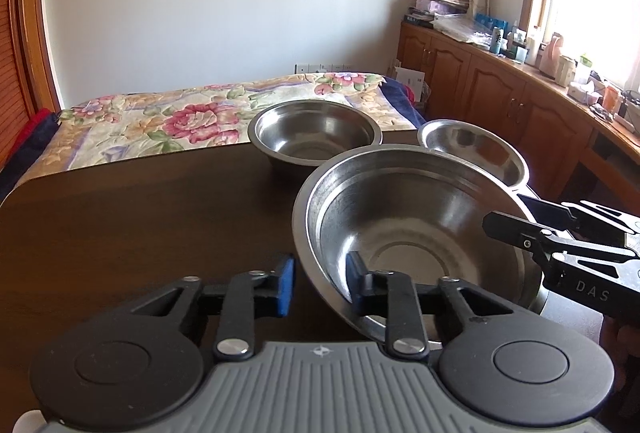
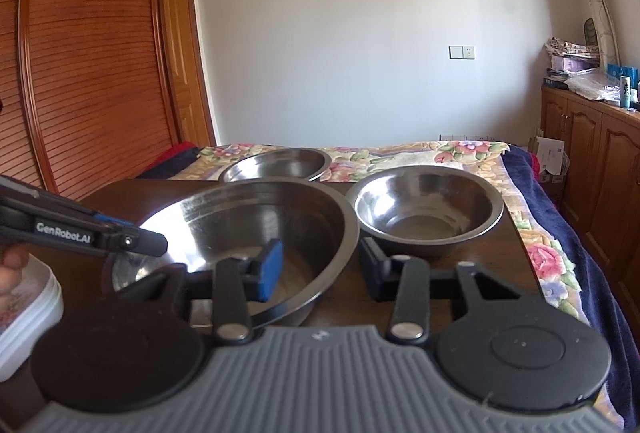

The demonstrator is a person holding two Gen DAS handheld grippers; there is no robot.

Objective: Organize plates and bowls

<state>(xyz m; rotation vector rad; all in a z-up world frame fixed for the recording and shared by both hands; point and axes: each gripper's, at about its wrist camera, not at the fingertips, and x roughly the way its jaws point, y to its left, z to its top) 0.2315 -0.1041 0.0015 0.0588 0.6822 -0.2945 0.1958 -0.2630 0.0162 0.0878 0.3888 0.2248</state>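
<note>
The sorting looks barely begun, by my reading: three steel vessels lie separately on the dark wooden table (image 1: 120, 217), none nested in another. The large stainless-steel bowl (image 1: 408, 233) fills the centre-right of the left wrist view, tilted with its near rim lifted; the medium round steel bowl (image 1: 316, 131) stands behind it in the upper middle, and the shallow steel dish (image 1: 476, 147) sits to the upper right, partly hidden by the large bowl's rim. At the lower left edge of the right wrist view is a stack of white plates (image 2: 28, 305), apparently already gathered (only its edge shows). What is left, I judge, is nesting the bowls. The left gripper (image 1: 320, 279) sits low in its frame, its jaws standing apart astride the large bowl's near rim, one blue pad outside and the other inside; they are not visibly pinching it. The right gripper (image 2: 320, 265) straddles the opposite rim in the same way, its jaws likewise apart with the wall between them. Both tools point inward at the bowl from opposite sides, roughly level with its rim.
</note>
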